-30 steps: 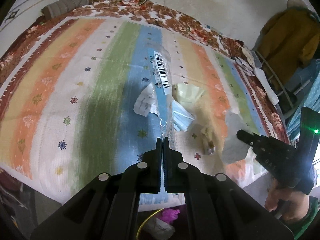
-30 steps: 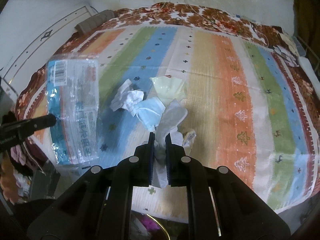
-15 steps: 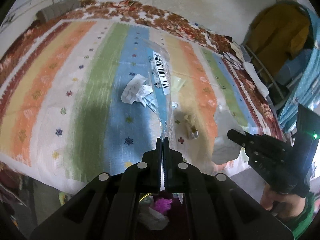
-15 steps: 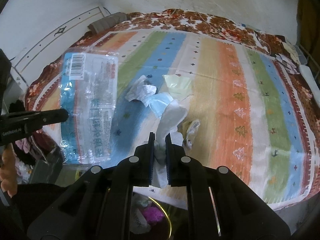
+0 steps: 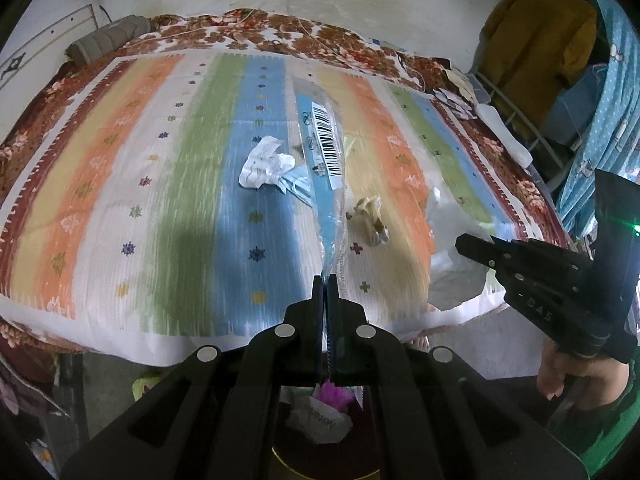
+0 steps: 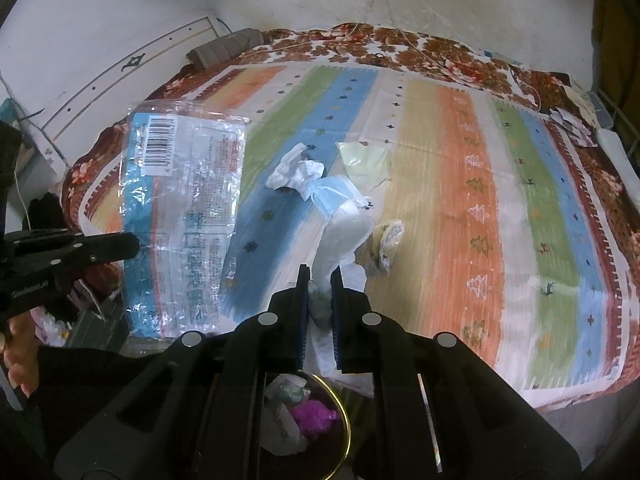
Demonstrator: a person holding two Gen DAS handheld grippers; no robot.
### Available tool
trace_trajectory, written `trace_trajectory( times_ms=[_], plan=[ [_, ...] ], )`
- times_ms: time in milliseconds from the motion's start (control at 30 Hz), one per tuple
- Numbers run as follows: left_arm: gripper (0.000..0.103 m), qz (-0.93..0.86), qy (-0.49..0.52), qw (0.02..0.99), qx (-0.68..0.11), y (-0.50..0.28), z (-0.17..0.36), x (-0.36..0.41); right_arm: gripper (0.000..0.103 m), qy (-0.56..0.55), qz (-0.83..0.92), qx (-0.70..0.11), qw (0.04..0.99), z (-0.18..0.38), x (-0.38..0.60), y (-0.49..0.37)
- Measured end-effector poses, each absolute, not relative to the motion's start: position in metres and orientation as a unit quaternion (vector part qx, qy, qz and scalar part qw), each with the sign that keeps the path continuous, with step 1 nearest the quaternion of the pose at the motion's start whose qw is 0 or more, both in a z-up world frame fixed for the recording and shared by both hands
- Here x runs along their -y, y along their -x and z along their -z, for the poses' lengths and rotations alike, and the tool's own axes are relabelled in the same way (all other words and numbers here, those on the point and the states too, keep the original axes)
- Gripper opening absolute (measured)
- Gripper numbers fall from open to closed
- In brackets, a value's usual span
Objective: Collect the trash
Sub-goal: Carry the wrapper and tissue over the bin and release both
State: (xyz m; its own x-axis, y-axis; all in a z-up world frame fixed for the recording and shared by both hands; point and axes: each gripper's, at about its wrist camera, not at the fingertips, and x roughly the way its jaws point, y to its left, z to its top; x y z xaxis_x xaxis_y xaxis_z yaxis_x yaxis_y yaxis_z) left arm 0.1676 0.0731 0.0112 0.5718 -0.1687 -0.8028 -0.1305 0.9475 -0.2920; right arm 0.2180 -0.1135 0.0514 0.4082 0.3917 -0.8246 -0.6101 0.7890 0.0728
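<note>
My left gripper (image 5: 326, 282) is shut on the bottom edge of a clear plastic wrapper (image 5: 324, 152) with a blue stripe and a barcode, held up over the bed's near edge. My right gripper (image 6: 320, 278) is shut on a crumpled white plastic bag (image 6: 340, 236). On the striped blanket (image 6: 460, 184) lie crumpled white paper (image 6: 296, 172), a blue face mask (image 6: 332, 196), a pale yellow wrapper (image 6: 364, 160) and a small cream wrapper (image 6: 388, 240). Below both grippers stands a gold-rimmed bin (image 6: 345, 420) holding pink and white scraps.
A grey roll (image 5: 104, 38) lies at the bed's far left corner by the wall. To the right a rack (image 5: 516, 112) carries a mustard garment (image 5: 540, 32) and blue cloth. Each hand shows at a frame's lower edge.
Both grippers have drawn back from the trash pile toward the bed's near edge, each keeping its piece. The bin has come further into view beneath them.
</note>
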Motion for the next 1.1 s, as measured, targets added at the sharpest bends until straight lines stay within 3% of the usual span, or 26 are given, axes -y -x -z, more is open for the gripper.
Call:
trace_trajectory(
  times_ms=[567, 1100],
  plan=[
    [0.001, 0.017, 0.149, 0.870, -0.470, -0.125, -0.001, -0.044, 0.009, 0.105, -0.304, -0.404, 0.856, -0.056, 0.139, -0.162],
    [0.001, 0.023, 0.131, 0.865, -0.484, -0.092, 0.016, -0.022, 0.009, 0.107, -0.312, -0.412, 0.849, -0.029, 0.156, -0.112]
  ],
)
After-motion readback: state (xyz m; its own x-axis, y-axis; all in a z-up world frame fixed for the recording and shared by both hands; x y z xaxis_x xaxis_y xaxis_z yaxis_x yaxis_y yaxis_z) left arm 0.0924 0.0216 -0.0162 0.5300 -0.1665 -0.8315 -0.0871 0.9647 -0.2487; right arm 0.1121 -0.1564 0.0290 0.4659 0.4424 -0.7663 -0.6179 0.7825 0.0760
